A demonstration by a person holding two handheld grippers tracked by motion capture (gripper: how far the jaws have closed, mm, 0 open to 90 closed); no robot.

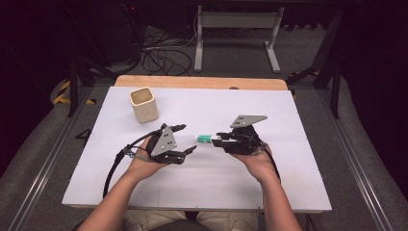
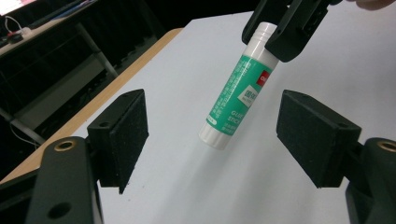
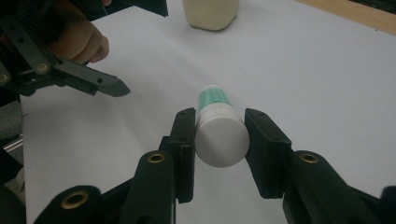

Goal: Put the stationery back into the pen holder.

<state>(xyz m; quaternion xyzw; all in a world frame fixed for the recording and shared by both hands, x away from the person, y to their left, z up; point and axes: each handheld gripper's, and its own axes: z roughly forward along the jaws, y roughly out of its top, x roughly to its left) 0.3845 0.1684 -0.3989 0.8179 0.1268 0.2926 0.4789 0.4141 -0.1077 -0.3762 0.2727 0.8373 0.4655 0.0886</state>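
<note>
Right gripper [image 3: 219, 140] clamps the glue stick [image 2: 238, 93] by one end, presenting it level. Left gripper [image 2: 212, 140] jaws stand apart, empty, flanking its free end, apparently to grip it.

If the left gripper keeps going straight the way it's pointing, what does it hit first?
Most likely the free end of the glue stick held by the right gripper; it lies ahead between the left gripper's open jaws.

White worktop [image 1: 202, 183] bare near the person and along both sides. Only standing obstacle: cream cup [image 1: 144, 104], far left, well apart from both hands. Between left gripper [image 1: 185, 139] and right gripper [image 1: 222, 139], the glue stick [image 1: 204, 138] bridges the gap.
</note>
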